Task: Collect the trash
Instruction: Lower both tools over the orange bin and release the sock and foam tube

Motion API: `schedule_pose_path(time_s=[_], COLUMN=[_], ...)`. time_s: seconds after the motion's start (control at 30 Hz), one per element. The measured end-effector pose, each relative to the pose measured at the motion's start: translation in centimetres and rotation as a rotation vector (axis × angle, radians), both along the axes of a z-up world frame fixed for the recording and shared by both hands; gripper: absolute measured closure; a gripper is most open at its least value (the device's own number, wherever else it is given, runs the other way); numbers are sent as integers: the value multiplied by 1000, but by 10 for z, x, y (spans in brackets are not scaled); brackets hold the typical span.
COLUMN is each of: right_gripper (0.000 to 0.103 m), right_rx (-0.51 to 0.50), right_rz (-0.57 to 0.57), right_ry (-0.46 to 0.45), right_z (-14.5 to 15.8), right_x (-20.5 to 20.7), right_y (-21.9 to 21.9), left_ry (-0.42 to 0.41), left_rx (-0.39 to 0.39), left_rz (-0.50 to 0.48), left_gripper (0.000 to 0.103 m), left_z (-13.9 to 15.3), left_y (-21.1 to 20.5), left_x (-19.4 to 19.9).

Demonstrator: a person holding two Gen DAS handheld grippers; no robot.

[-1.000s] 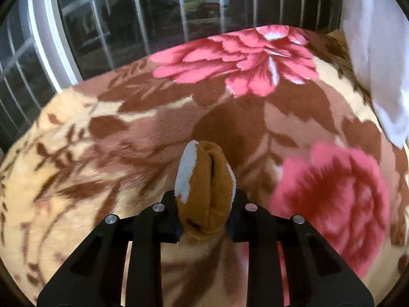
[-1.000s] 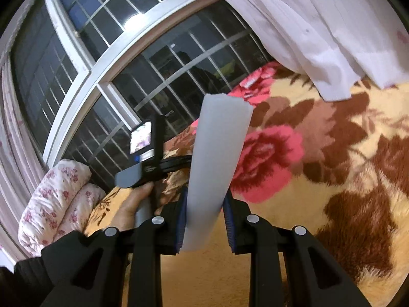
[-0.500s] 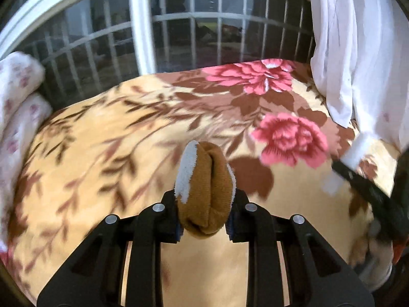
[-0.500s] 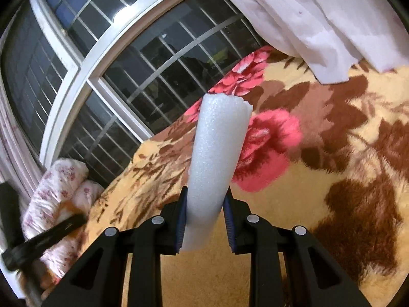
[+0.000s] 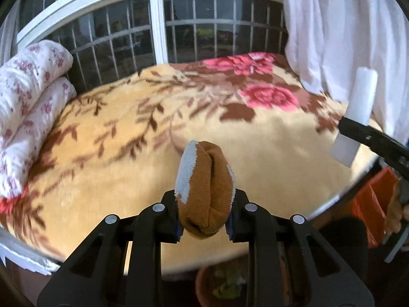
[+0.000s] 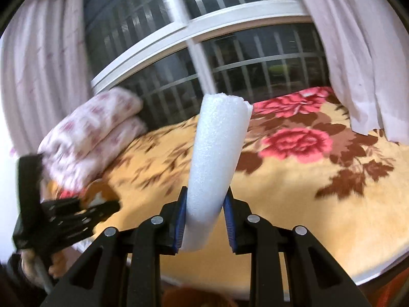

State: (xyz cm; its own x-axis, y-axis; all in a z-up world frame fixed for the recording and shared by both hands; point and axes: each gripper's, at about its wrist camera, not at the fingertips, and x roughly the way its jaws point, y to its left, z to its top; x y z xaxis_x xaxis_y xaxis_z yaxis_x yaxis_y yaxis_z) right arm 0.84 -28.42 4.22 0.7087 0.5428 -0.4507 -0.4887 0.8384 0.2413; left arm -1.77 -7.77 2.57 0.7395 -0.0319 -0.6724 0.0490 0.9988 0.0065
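Two grippers: both loaded, above the floral blanket [image 5: 127,168]
Left gripper [image 5: 204,217]: jaws clamped on brown sock [image 5: 207,189]
Right gripper [image 6: 204,225]: jaws pinching white foam roll [image 6: 217,153]
Brown pot [image 5: 204,281]: below bed edge, greenish contents, blurred

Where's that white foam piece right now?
The white foam piece is pinched upright in the right gripper, held above the flowered blanket; in the left wrist view it shows at the far right, beside the white curtain.
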Motion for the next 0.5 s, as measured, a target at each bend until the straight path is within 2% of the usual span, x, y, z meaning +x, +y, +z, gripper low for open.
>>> schedule_pose_path(time_s=[0.1, 0.27, 0.4, 0.5], right_gripper=[75, 75, 75, 75], right_rx=[-47, -168, -280, -369], right_rz=[78, 234, 299, 277], right_ry=[17, 95, 212, 307], right_z=[-4, -35, -83, -118], right_x=[-41, -98, -114, -104], right_y=[6, 22, 41, 55], left_ry=[33, 145, 251, 343], left_rx=[-2, 18, 58, 107], left_rz=[-52, -153, -215, -241], left_gripper=[80, 80, 80, 80], left_z=[-14, -58, -103, -146], left_y=[-3, -14, -22, -28], left_x=[-30, -78, -90, -81])
